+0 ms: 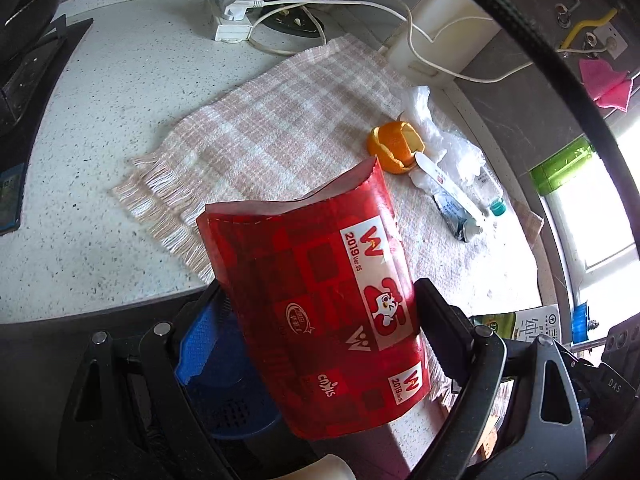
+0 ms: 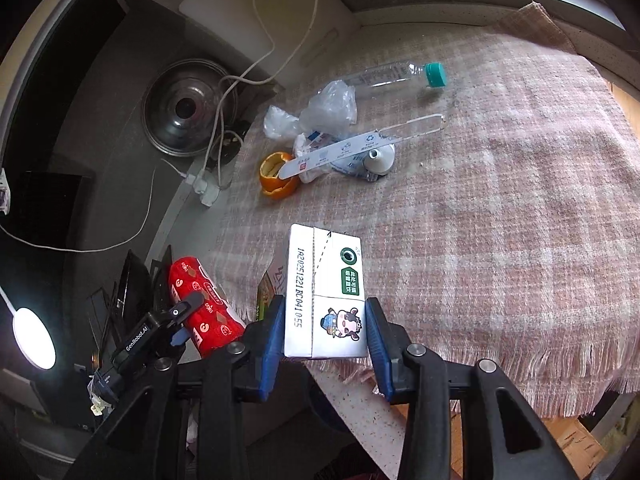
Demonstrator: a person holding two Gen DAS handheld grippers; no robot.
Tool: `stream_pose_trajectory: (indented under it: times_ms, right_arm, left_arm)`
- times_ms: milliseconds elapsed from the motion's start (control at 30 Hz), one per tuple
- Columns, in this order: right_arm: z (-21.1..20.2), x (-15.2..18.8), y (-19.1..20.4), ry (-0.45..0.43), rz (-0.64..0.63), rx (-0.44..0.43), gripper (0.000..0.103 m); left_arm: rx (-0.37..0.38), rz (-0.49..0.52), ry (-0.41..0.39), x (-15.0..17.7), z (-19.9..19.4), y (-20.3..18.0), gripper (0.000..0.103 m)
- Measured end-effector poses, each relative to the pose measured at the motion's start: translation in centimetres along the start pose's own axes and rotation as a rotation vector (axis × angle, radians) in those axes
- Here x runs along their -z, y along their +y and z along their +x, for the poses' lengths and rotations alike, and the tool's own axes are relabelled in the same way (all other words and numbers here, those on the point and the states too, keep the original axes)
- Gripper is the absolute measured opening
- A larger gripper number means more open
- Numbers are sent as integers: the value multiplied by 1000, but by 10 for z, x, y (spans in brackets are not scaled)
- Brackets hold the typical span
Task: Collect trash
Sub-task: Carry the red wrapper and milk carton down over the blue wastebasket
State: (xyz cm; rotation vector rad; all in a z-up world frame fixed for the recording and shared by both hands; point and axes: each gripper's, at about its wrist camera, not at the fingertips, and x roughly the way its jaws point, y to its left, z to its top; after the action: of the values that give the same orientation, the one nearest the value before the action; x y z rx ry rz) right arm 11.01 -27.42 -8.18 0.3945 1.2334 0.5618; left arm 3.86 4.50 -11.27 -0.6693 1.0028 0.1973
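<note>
Trash: red carton (image 1: 320, 280), white carton (image 2: 325, 300)

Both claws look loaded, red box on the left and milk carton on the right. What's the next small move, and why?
Probably carry both loads off to the bin, not shown here, before reaching again. The left claw is clamped on the red box and the right claw on the milk carton, so neither can take the orange peel or plastic bottle left on the cloth.

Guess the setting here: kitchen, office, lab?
Probably a home kitchen counter: a speckled countertop, a metal pot lid against the wall, a power strip, and food trash like orange peel on a checked cloth.
</note>
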Motion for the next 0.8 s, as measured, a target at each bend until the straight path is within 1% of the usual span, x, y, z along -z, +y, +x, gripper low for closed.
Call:
stream_pose_trajectory:
  times_ms: [233, 467, 567, 667, 800]
  right_arm:
    - [-2, 32, 19, 45, -41, 10, 40]
    - [10, 71, 43, 87, -83, 58, 40]
    - [17, 90, 51, 100, -115, 106, 40]
    - [29, 106, 53, 127, -117, 133, 40]
    - [44, 126, 57, 146, -127, 182, 40]
  left_arm:
    - [-15, 70, 20, 22, -9, 13, 91]
    - [-37, 167, 39, 46, -13, 29, 91]
    - [-56, 218, 45, 59, -9, 37, 91]
    - [-70, 263, 48, 70, -3, 46, 91]
    - [-88, 294, 64, 84, 9, 58, 91]
